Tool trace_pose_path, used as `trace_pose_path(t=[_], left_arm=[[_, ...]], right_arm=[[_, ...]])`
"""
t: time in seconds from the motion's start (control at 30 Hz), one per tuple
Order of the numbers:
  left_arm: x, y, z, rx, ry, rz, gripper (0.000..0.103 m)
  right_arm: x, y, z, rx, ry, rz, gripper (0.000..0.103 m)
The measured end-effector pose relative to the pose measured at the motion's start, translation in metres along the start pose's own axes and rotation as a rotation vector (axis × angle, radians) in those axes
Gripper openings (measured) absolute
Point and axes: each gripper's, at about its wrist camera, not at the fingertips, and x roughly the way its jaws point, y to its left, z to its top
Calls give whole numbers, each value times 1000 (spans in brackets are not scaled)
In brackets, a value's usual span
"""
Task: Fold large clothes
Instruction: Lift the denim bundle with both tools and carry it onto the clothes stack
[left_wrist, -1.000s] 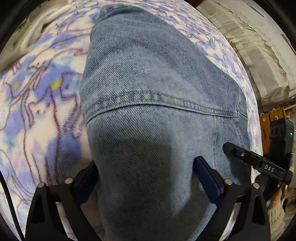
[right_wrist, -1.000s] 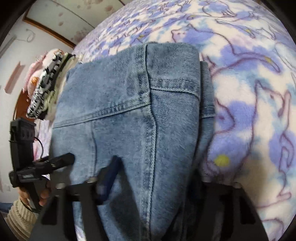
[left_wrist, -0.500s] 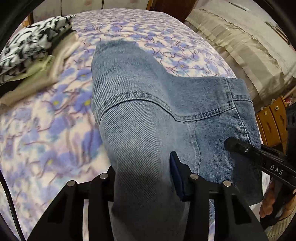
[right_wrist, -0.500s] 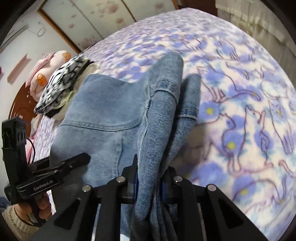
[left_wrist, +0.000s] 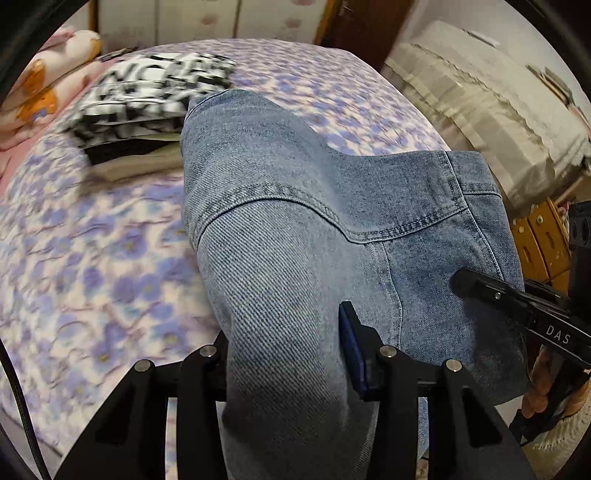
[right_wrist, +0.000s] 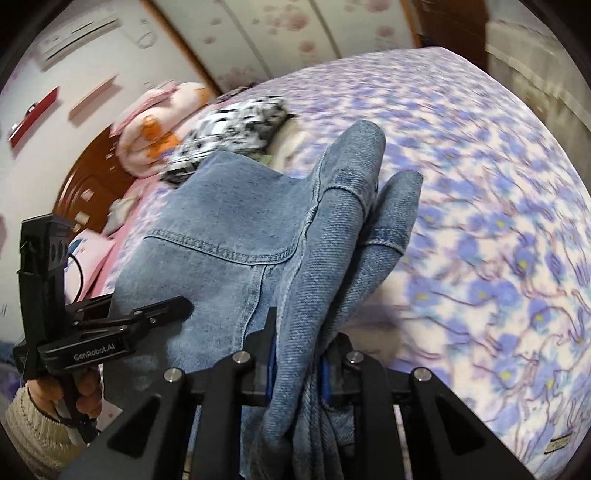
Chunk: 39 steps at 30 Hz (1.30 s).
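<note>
I am holding the denim jeans (left_wrist: 295, 229) in both clamped grippers, left gripper (left_wrist: 284, 354) and right gripper (right_wrist: 295, 354) side by side, the jeans stretching toward twelve o'clock above the floral bedspread (left_wrist: 92, 258), equally near each hand.

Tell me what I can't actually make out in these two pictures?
- Lower part of the denim garment: cut off by the bottom edge in both views, so its type is unclear.
- Left gripper left fingertip: left wrist view, covered by denim.
- Bedspread pattern: motion-blurred in both views.
- Stack under the black-and-white folded cloth: blurred, partly behind the denim.
</note>
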Motion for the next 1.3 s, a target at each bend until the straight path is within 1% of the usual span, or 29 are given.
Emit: trace_pose_path(t=[0.13,0.17,0.23,0.33,0.4,0.43,0.47,0.6,0.67,0.7,0.73,0.83,0.9,0.97,1.07,1.13,1.17,1.2,1.23,1.27,1.3], left_arm=[[-32,39,4,-17,-38,38,42],[-38,51,9,-18,-50,51,42],[-44,70,24,-22,-66,68,42],[-47,100,57,-43,-87,78,42],[-48,124,91,-62,-94,77,42],[-48,135,111,-63,-95,77,42],[-48,142,127,-59,-96,78,42],[-51,176,206,-40,-124,79,42],[-50,190,246,-5,-142,88,42],[-49,194,262,8,-144,91,42],[-47,201,278,22,-148,91,43],[-38,226,329,33,-162,78,43],[-25,242,357,50,-171,75,43],[-8,257,377,51,-169,69,43],[39,287,396,21,-121,47,43],[79,304,398,21,-74,32,45],[99,311,396,17,-46,35,47],[119,318,392,20,-32,43,55],[129,323,388,10,-43,33,59],[137,328,387,-7,-52,21,61],[141,332,386,-21,-61,1,63]], right_arm=[[11,36,18,-33,-7,60,17],[16,45,26,-46,-10,78,17],[29,62,44,-71,-19,104,17],[50,79,78,-100,-27,138,17],[68,89,115,-101,-31,173,17],[73,92,127,-97,-32,184,17],[81,96,147,-96,-35,199,17],[105,105,215,-66,-50,229,17],[115,112,248,-53,-66,224,17],[120,115,261,-46,-70,226,17],[128,119,281,-36,-77,221,17],[145,123,318,-35,-97,214,17],[163,121,340,-15,-106,216,17],[186,117,358,-4,-108,207,18],[229,98,370,46,-79,190,18],[262,80,369,108,-41,186,18],[285,69,364,123,-14,165,19],[310,60,357,117,27,107,22],[321,54,351,119,45,76,27],[335,45,344,135,55,69,28],[338,38,340,161,42,93,28]])
